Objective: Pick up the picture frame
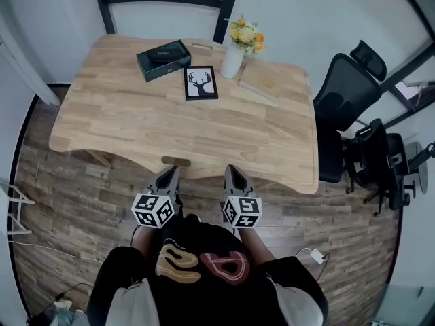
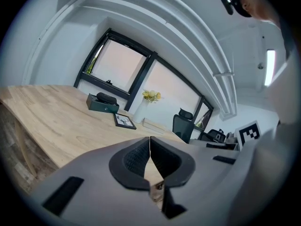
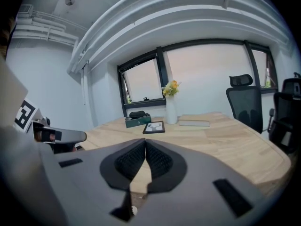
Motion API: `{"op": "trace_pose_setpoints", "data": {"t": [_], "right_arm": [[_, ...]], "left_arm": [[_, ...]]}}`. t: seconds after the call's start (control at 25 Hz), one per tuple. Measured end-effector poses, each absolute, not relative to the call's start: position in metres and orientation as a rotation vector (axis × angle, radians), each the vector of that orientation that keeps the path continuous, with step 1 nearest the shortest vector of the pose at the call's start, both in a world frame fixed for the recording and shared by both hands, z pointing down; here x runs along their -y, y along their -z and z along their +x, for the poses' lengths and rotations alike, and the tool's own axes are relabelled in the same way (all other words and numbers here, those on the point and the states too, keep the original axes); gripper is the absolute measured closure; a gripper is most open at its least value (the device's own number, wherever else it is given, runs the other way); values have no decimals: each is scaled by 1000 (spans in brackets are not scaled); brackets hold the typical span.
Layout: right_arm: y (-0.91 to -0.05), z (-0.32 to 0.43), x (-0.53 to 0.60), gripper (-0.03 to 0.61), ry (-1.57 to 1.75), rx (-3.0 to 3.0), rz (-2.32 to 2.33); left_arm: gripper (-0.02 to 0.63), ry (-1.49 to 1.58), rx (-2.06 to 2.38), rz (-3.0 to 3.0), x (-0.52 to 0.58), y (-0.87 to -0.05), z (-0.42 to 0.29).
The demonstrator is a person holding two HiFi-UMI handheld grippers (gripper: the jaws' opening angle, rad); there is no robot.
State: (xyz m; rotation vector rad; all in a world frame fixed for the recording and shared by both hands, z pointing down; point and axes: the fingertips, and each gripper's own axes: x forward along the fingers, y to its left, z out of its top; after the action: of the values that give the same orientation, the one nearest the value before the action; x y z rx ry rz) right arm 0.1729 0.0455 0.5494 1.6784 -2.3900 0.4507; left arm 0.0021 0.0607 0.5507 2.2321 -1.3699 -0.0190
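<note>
Picture frame (image 1: 201,83) flat on far side of table (image 1: 136,134), between dark box (image 1: 163,59) and vase (image 1: 232,60). Left gripper (image 1: 168,174), right gripper (image 1: 234,172): jaws closed, empty, at near table edge.

A big wooden table (image 1: 170,131) stands on a brown wood floor (image 1: 61,202). All of its things sit at the far side, close together. A dark green box (image 1: 163,61) lies there, turned a little. Just beside the box, a bit nearer, a picture frame (image 1: 201,83) lies flat. It shows a black deer head on white. A white vase (image 1: 232,61) with yellow and orange flowers (image 1: 246,34) stands right by the frame. A flat pale book (image 1: 258,83) lies next to the vase
</note>
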Motion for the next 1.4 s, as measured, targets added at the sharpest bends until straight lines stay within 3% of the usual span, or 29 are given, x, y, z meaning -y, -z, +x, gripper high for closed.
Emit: {"op": "trace_pose_setpoints", "data": {"t": [0.68,1.4], "right_arm": [[-562,121,64,568,-516,2271,1783],[-572,98,103,568,-568,2187,1856]], "left_arm": [[596,52,1248,2269,69,-538,-49],[595,-17,1244,2207,128,-558,-83]]}}
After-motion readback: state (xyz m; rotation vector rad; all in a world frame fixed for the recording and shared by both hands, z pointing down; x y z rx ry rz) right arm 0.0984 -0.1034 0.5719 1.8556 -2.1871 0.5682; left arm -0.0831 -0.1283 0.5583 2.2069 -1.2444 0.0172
